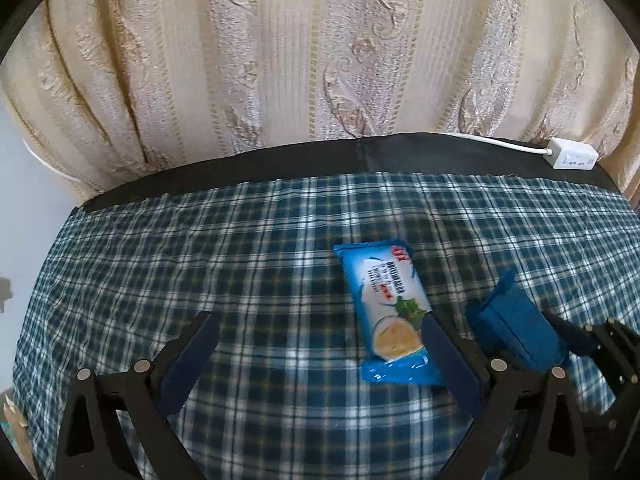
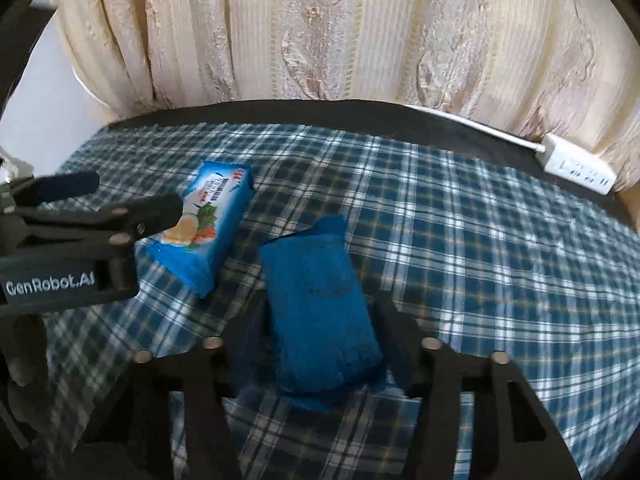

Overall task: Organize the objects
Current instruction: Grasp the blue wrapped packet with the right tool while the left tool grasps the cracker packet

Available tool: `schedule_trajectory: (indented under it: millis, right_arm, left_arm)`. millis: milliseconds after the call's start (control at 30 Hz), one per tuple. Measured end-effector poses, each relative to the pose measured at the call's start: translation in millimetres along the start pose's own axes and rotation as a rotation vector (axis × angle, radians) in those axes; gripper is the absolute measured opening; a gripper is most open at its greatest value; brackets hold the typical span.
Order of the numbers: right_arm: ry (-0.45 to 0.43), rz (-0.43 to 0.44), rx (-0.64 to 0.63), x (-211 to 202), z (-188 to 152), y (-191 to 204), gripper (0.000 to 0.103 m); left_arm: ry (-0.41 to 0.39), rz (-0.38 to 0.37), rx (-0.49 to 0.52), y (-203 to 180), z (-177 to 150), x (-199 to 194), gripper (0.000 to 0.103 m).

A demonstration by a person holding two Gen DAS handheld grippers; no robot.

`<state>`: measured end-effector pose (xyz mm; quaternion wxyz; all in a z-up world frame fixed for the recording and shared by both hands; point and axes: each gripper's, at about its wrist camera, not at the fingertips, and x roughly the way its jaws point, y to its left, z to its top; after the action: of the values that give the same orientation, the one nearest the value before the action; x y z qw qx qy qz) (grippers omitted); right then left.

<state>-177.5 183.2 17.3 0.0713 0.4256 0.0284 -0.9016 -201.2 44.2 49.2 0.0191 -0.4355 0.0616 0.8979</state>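
A light blue snack packet (image 1: 388, 312) lies on the plaid cloth (image 1: 256, 264). My left gripper (image 1: 320, 332) is open and empty, and its right finger overlaps the packet's near corner. In the right wrist view the packet (image 2: 212, 232) lies at the left, with the left gripper (image 2: 132, 200) over it. A dark blue folded cloth pack (image 2: 320, 312) sits between my right gripper's fingers (image 2: 316, 320), which are closed against its sides. It also shows in the left wrist view (image 1: 516, 332), held by the right gripper (image 1: 532, 328) just right of the packet.
A white power strip (image 1: 572, 154) with its cable lies at the table's far right edge, also in the right wrist view (image 2: 576, 164). A beige patterned curtain (image 1: 320, 48) hangs behind the table. The plaid cloth (image 2: 480, 240) covers most of the dark table.
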Motion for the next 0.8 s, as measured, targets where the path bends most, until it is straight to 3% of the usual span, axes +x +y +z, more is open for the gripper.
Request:
schedule_trajectory:
  millis: [433, 667, 800]
  right_arm:
    - [0.012, -0.027, 0.079, -16.8, -9.8, -16.9, 0.043]
    - [0.002, -0.018, 0.076, -26.9, -17.2, -13.3, 0.043]
    - [-0.004, -0.015, 0.079, -31.0, -19.1, -13.7, 0.043]
  left_arm:
    - [0.017, -0.023, 0.024, -17.8, 4.3, 18.6, 0.101]
    - [0.048, -0.044, 0.034, -22.2, 3.4, 29.7, 0.079]
    - [0.065, -0.050, 0.026, -22.1, 1.3, 36.3, 0.077]
